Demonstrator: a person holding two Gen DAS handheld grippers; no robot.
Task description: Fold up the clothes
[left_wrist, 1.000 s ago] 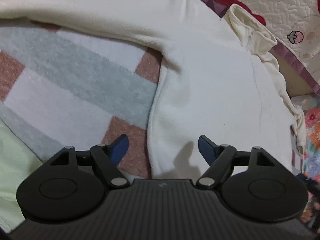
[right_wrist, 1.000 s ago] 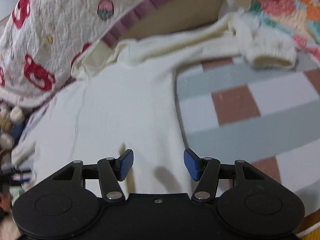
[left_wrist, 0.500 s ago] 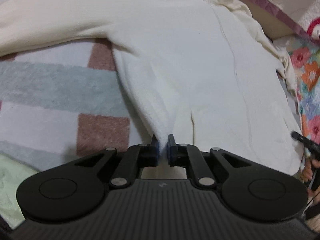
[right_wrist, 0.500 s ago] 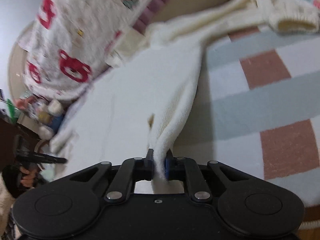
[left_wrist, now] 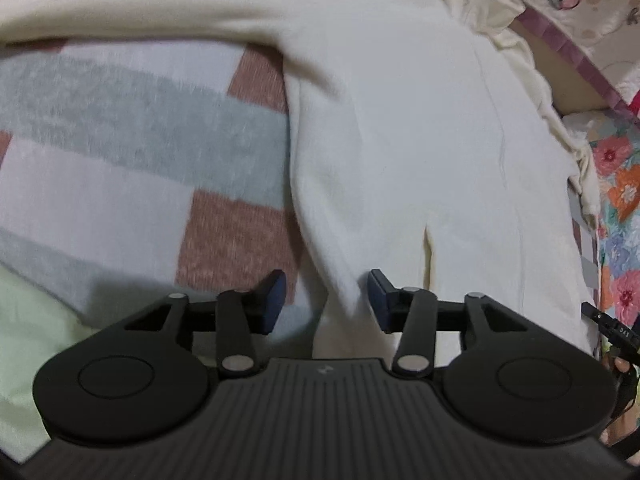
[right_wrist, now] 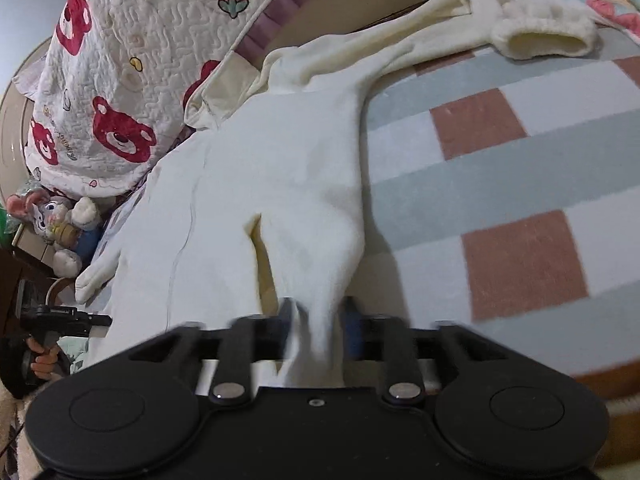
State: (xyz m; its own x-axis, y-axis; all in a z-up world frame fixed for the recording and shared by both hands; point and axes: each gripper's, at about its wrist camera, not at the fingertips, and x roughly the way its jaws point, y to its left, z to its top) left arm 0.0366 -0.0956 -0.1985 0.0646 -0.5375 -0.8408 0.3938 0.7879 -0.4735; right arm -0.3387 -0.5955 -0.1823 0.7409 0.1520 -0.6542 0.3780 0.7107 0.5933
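While the cream sweater (left_wrist: 400, 128) lies flat on the checked blanket (left_wrist: 120, 168), a raised fold of its hem sits between my left gripper (left_wrist: 326, 300) fingers, spread apart and not touching it. My right gripper (right_wrist: 318, 328) is blurry, jaws spread around another hem fold. Bear-print quilt (right_wrist: 120, 60) beyond, up left.

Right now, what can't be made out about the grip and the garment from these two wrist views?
- Right gripper: motion blur smears the fingers; contact with the cream sweater is unclear.
- Sweater hem, left wrist view: hidden under the left gripper body.
- Left sleeve: cuff cut off by the frame edge.
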